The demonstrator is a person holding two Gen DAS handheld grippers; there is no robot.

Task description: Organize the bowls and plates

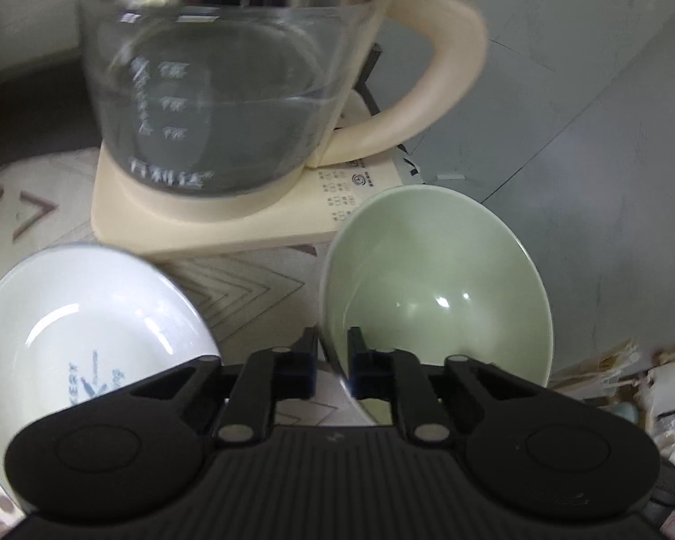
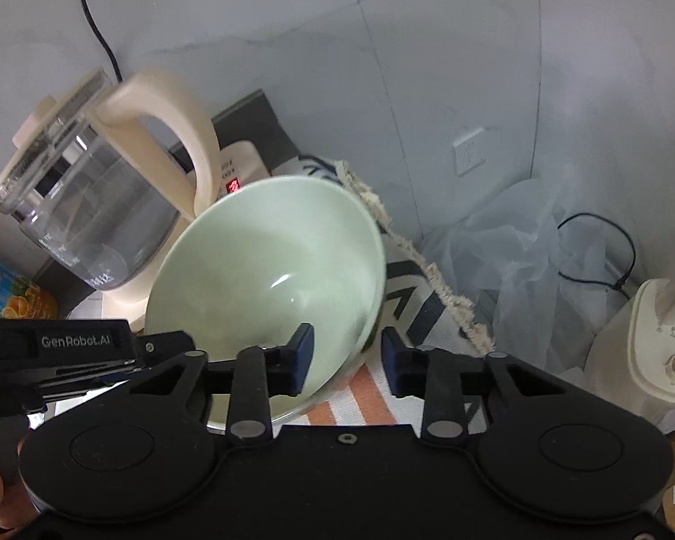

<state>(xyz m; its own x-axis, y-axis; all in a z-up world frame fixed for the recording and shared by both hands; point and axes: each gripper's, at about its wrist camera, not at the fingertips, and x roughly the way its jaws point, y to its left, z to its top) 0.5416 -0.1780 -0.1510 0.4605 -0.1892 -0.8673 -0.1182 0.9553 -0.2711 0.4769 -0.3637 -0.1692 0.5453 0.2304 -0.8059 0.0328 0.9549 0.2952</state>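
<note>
Left wrist view: my left gripper point(image 1: 332, 351) is pinched tight on the near rim of the green bowl point(image 1: 432, 279), white bowl point(image 1: 81, 337) at 9 o'clock of it, glass kettle point(image 1: 229, 103) close at 12. Right wrist view: my right gripper point(image 2: 347, 353) straddles the same bowl's wall at 5 o'clock, jaws narrow, contact unclear. Risks as I judge them: two grips twisting the bowl, glazed rim slipping, bowl knocking the kettle. Cloth's fringed edge point(image 2: 427, 270) runs at 3 o'clock, drop beyond; free room only upward

I see a pale grey wall point(image 2: 427, 67) with a white switch plate point(image 2: 470, 150), a black cable point(image 2: 94, 22) trailing down it, and a patterned tablecloth point(image 1: 229, 279) underneath.
</note>
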